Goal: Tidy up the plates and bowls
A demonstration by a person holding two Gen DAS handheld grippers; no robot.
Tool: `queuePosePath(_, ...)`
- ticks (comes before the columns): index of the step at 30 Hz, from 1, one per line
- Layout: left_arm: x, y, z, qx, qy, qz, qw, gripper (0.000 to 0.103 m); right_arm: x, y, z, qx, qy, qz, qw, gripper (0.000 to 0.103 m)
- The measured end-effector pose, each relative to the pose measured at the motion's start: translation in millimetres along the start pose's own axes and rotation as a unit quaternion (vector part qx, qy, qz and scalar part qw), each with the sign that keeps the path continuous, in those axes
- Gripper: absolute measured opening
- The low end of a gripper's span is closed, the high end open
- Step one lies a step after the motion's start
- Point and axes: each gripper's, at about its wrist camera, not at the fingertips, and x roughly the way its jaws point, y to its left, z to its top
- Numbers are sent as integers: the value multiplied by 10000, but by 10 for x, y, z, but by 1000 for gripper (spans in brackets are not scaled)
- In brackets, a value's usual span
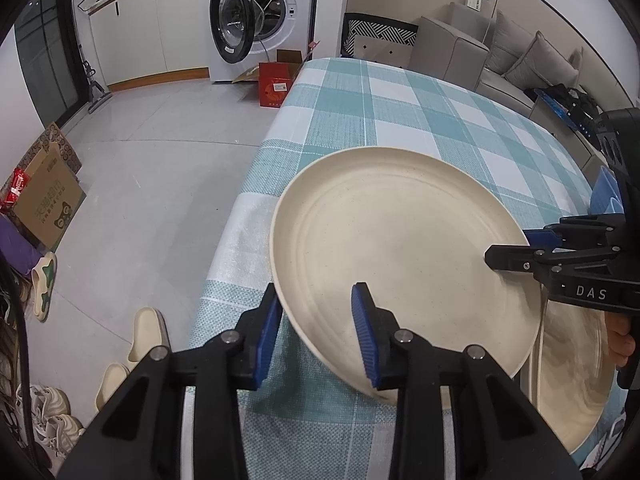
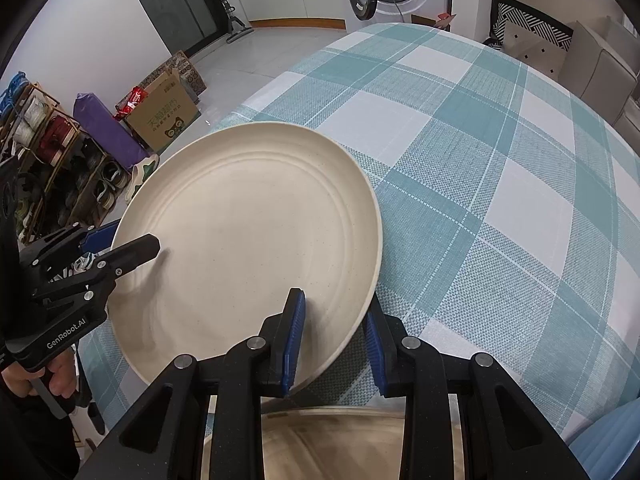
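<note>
While both grippers grip it from opposite sides, a cream plate [image 1: 400, 248] hangs tilted above the checked tablecloth [image 1: 400, 108] near the table's near-left corner, empty and bare on its ringed upper face. The left gripper [image 1: 320, 328] has its jaws drawn in narrow around the plate's near rim, one blue pad above the face and one below the edge, both pressing on it. The right gripper [image 2: 334, 344] has its jaws just as narrow, astride the rim on the opposite side with a pad on each face of the edge; from the left wrist camera its black upper finger lies flat across the plate's surface. Beneath the raised plate, just under the right gripper, lies a second plate [image 2: 332, 444] of the same cream colour, its inside holding nothing that can be made out. A hand [image 2: 56, 376] shows under the left gripper's handle. Beyond the table stand a washing machine [image 1: 260, 20] with its door swung open, a red box [image 1: 276, 84], and a brown cardboard box [image 2: 164, 116] open at the top, its contents hidden.
</note>
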Motion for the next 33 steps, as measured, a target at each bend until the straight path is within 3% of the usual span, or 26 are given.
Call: queuePosePath(33,-290,-133,161,143,-336,-26,9993,31,-412,-39,-26,87,-378,-88,9992,29)
